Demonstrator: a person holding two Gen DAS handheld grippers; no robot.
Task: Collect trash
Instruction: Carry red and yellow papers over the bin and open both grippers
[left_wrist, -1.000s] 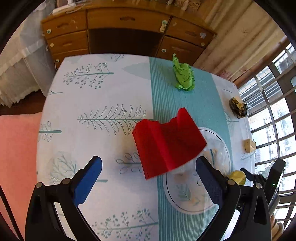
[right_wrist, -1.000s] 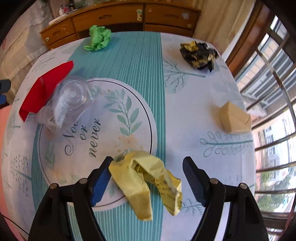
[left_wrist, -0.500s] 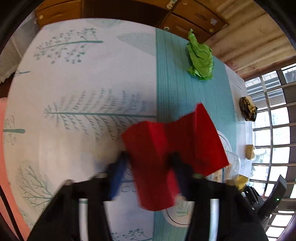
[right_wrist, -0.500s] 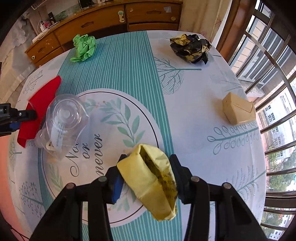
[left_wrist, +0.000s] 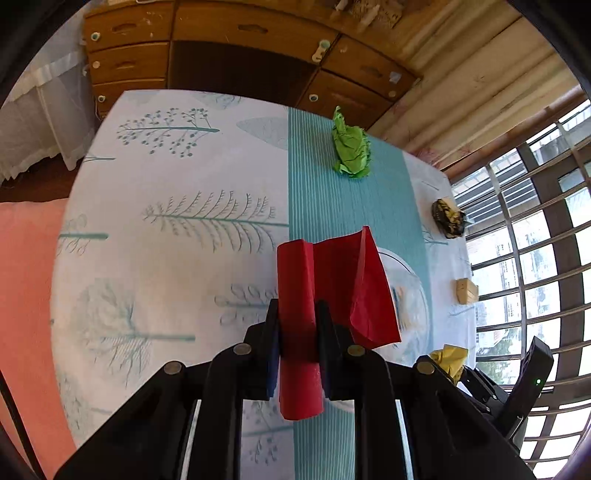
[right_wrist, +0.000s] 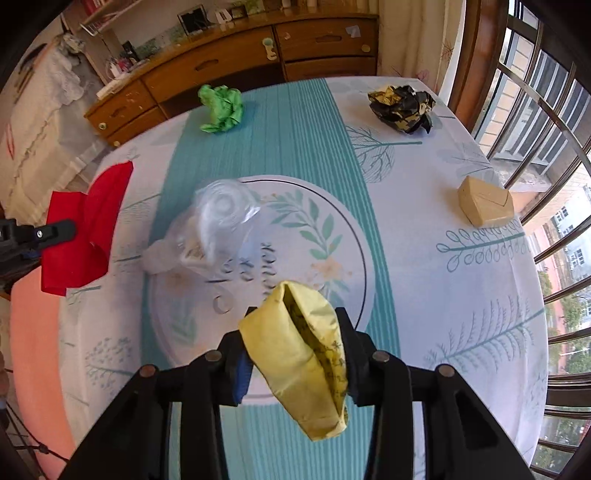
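The left gripper (left_wrist: 297, 325) pinches a folded sheet of red paper (left_wrist: 332, 291), its jaws closing on a rolled fold of the sheet that runs between the pads and sticks out behind them. The rest of the sheet fans out to the right of the jaws and hangs above the tabletop (left_wrist: 166, 258), over the seam where the white tree print meets the teal striped band. In the right wrist view the same red paper (right_wrist: 86, 229) shows at the left edge of the tabletop with the left gripper's fingers (right_wrist: 55, 229) clamped on it.

The right gripper (right_wrist: 293, 354) holds a crumpled yellow wrapper (right_wrist: 299, 354), its jaws closing with the pads pressed into both sides of the wad. The wrapper bulges above the fingers, droops below them, and sits over the near rim of the round leaf-printed emblem in the middle of the tablecloth.

A crushed clear plastic cup (right_wrist: 218, 221) lies on its side on the left part of that emblem, just right of the red paper. A crumpled green paper ball (right_wrist: 221, 107) rests on the teal band near the far edge of the tabletop. A black-and-gold crumpled wrapper (right_wrist: 402, 107) lies towards the far right corner, and a small tan cardboard box (right_wrist: 484, 201) sits near the right edge, by the barred window (right_wrist: 546, 122). A wooden chest of drawers (right_wrist: 221, 70) stands beyond the far edge.
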